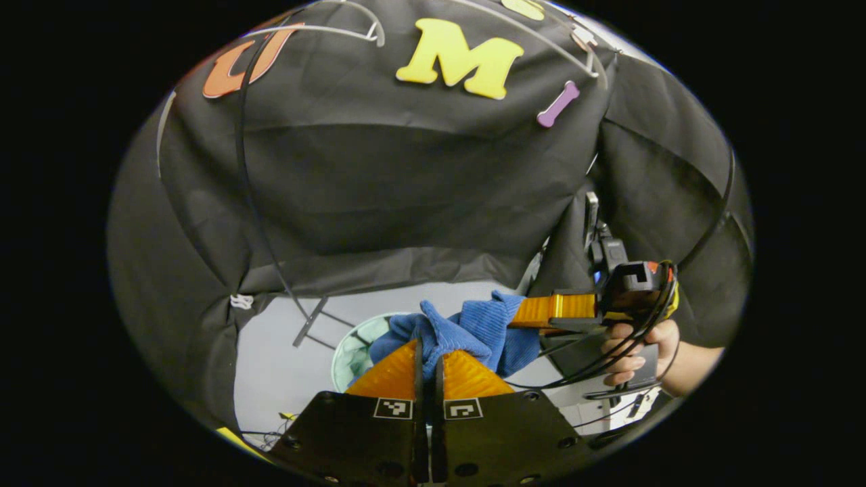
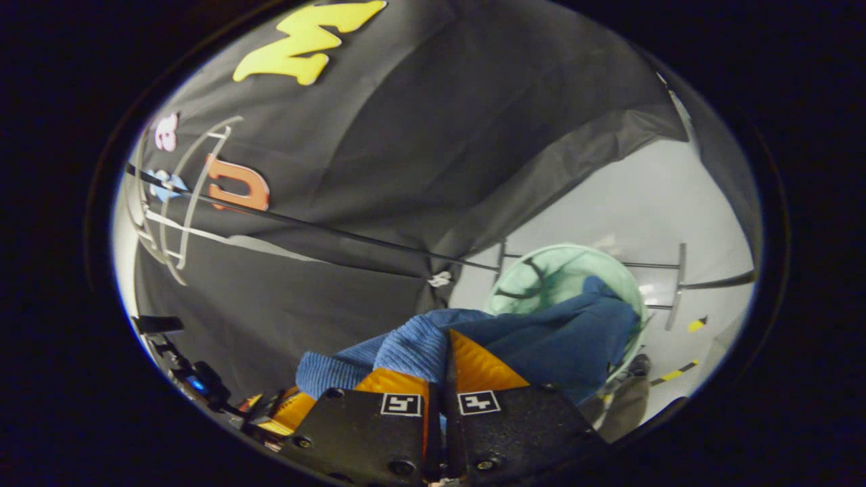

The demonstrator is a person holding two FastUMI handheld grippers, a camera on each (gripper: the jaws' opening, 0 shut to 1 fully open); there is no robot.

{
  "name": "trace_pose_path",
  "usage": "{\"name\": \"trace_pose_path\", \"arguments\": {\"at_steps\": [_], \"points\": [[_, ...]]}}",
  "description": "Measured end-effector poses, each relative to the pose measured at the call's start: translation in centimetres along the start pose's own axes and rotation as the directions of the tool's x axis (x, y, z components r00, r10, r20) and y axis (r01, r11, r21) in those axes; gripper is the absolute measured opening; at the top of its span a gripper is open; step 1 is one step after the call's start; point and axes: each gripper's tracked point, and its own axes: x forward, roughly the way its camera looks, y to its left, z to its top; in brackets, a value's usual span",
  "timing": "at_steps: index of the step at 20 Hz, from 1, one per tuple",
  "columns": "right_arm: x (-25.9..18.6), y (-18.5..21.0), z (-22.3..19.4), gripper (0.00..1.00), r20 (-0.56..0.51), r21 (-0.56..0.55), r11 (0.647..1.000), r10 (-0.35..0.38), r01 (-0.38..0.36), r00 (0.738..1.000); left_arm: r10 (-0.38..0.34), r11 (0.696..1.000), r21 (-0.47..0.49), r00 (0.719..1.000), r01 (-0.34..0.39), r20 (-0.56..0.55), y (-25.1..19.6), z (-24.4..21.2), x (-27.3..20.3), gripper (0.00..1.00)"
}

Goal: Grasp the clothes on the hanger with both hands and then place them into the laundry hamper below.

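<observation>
A blue knitted garment (image 1: pixel 473 331) hangs between both grippers above the pale green laundry hamper (image 1: pixel 352 348). My left gripper (image 1: pixel 428 358) is shut on one bunched edge of it. In the left gripper view the right gripper (image 1: pixel 534 312), held by a hand (image 1: pixel 632 355), pinches the cloth's far side. In the right gripper view my right gripper (image 2: pixel 446 352) is shut on the blue garment (image 2: pixel 541 345), which drapes down over the hamper (image 2: pixel 561 274). The left gripper (image 2: pixel 284 409) shows at the lower left there. White empty hangers (image 1: pixel 325 30) hang on the rail above.
A thin black rail of the clothes rack (image 2: pixel 325 230) crosses in front of the booth's black cloth wall. The rack's metal feet (image 2: pixel 676 284) stand on the pale floor beside the hamper. Yellow and black tape (image 2: pixel 676 373) marks the floor.
</observation>
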Motion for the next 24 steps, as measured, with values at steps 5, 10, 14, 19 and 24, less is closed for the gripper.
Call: {"name": "trace_pose_path", "arguments": {"at_steps": [5, 10, 14, 19, 24], "points": [[1.4, -5.2, -1.9, 0.19, -0.063, -0.106, 0.96, -0.265, 0.257, 0.962, 0.116, 0.991, -0.043, 0.974, -0.126, -0.197, 2.3, -5.8, 3.3, 0.08], [0.7, -4.5, -1.8, 0.51, -0.037, -0.166, 0.934, -0.328, 0.318, 0.944, 0.161, 0.977, -0.083, 0.931, -0.198, -0.326, 4.1, -9.1, 4.4, 0.77], [-0.3, -5.0, -0.4, 0.77, 0.097, -0.294, 0.878, -0.366, 0.378, 0.925, 0.17, 0.978, -0.067, 0.942, -0.197, -0.291, 4.6, -7.7, 2.9, 0.96], [-6.1, -1.2, 1.9, 0.78, 0.3, -0.388, 0.807, -0.345, 0.445, 0.889, 0.213, 0.975, -0.024, 0.958, -0.221, -0.19, 5.2, -5.0, 0.1, 0.97], [-11.6, 2.7, 2.9, 0.78, 0.471, -0.468, 0.734, -0.264, 0.492, 0.842, 0.258, 0.966, 0.027, 0.965, -0.258, -0.036, 4.7, -1.1, -5.4, 0.97]]}}
